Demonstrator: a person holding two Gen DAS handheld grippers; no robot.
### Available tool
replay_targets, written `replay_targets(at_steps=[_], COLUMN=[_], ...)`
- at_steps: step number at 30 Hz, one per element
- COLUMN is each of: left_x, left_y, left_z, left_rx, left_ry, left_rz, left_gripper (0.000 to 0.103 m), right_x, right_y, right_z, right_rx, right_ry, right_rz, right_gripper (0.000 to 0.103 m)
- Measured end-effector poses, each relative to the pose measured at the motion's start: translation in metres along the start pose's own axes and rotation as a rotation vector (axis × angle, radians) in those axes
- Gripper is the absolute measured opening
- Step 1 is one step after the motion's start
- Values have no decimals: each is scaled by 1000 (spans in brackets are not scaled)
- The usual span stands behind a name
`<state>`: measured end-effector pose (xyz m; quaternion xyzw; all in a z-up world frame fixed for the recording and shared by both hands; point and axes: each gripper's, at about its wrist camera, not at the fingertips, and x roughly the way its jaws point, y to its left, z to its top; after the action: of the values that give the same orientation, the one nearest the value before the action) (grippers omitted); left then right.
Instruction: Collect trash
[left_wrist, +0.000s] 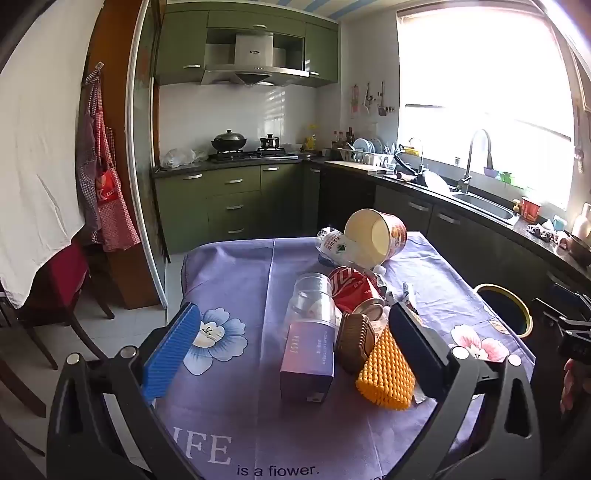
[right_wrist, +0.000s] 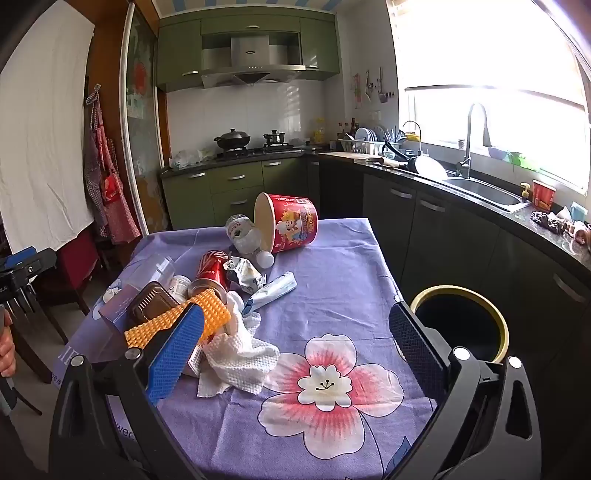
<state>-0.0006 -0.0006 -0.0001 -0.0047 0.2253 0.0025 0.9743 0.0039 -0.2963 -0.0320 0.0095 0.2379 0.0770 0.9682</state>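
- Trash (right_wrist: 221, 295) lies heaped on the worktop (right_wrist: 332, 258), left of the bin (right_wrist: 461, 325); nothing looks collected yet.
- Left claw (left_wrist: 295, 343) and right claw (right_wrist: 295, 343) both gape, empty.

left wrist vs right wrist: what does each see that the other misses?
Only the left wrist view: the clear plastic cup in full, and "LIFE is a flower" printed on the tablecloth.

Only the right wrist view: the crumpled paper towel, the squeezed tube, the bin's whole opening.

Both: red paper bucket on its side, red can, yellow foam net, purple box, sink, stove.
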Motion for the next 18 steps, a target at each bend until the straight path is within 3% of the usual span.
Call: replay_targets(at_steps=[18], left_x=[4], left_y=[-9], left_z=[-3], left_rx=[11], left_ry=[13], left_rz=[-22], left_gripper=[97], right_x=[1], right_y=[-7], right_z=[0], right_rx=[6], right_ry=[-2], right_rz=[-4], right_gripper=[99])
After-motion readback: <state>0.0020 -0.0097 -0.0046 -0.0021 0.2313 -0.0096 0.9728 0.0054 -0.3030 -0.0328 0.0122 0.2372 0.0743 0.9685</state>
